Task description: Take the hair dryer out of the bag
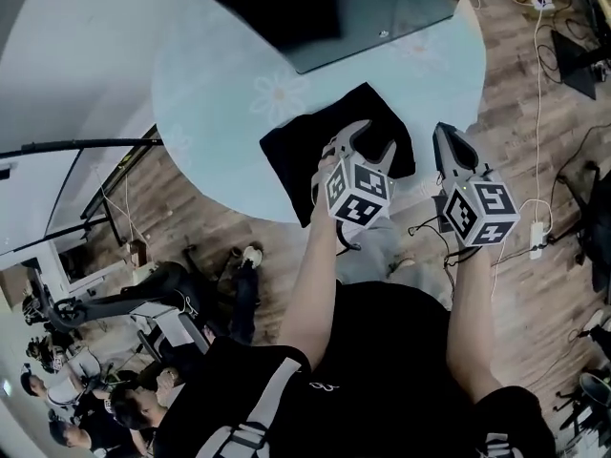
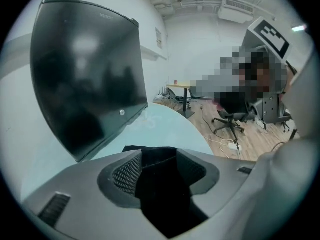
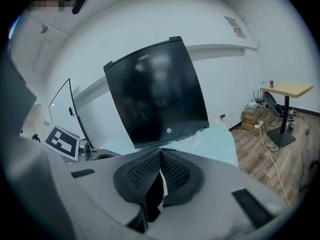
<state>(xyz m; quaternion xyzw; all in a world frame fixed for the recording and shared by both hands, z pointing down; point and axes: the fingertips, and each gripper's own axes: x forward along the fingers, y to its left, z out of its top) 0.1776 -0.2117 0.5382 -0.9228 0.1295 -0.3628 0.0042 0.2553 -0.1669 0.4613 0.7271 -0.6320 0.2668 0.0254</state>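
Observation:
A flat black cloth bag (image 1: pixel 304 153) lies on the round pale table (image 1: pixel 215 93), near its front edge. No hair dryer shows in any view. My left gripper (image 1: pixel 366 144) hovers over the bag's right half, tilted down at it, jaws wide apart. In the left gripper view the black bag (image 2: pixel 152 153) fills the gap of the left gripper (image 2: pixel 159 173), and neither pad presses on it. My right gripper (image 1: pixel 449 149) hangs just right of the bag, past the table's rim. The right gripper (image 3: pixel 161 170) has its ribbed pads together with nothing between them.
A dark flat screen (image 1: pixel 382 8) stands on the table behind the bag, large in the left gripper view (image 2: pixel 85 74) and right gripper view (image 3: pixel 155 94). Cables and a power strip (image 1: pixel 537 239) lie on the wooden floor at right. People sit at lower left (image 1: pixel 95 389). An office chair (image 2: pixel 231 121) stands beyond.

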